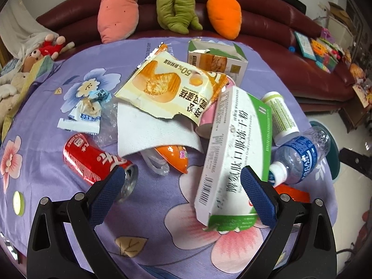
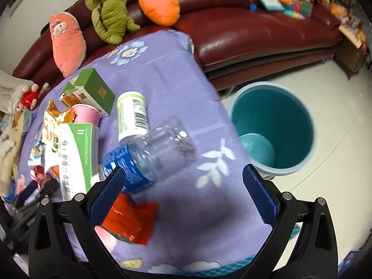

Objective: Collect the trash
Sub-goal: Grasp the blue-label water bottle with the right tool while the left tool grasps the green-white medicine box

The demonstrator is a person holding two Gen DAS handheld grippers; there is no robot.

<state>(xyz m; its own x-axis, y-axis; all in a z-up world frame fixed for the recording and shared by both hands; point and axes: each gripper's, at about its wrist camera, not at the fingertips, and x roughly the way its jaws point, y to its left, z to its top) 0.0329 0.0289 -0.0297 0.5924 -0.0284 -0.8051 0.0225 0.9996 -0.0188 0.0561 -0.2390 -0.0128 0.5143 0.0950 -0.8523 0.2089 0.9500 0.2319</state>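
Over a purple flowered tablecloth (image 1: 151,209) strewn with litter, the left gripper (image 1: 181,195) hangs with its blue pads spread wide and nothing between them. Just ahead and slightly to its right lies a white-and-green carton (image 1: 232,153), long axis running away from the gripper and a little rightward, its near end tilted up beside the right-hand pad. A red soda can (image 1: 93,160) lies on its side just beyond the left-hand pad, mouth toward the camera.

The right gripper (image 2: 183,193) is likewise parted and empty. A clear water bottle (image 2: 151,155) lies ahead and to its left, cap end close to the left-hand pad, base pointing away and rightward; a red wrapper (image 2: 132,220) lies nearer, partly behind that pad. The teal bin (image 2: 274,127) stands on the floor ahead and to the right, off the table's edge (it looks nearly empty, so collection has probably barely started).

By this reading the right gripper is the nearer hand for the bottle, the left for the carton. Beneath a paper napkin (image 1: 153,130) and a yellow snack bag (image 1: 172,88), an orange packet (image 1: 174,158) and a pink cup (image 1: 207,118) are only partly visible.
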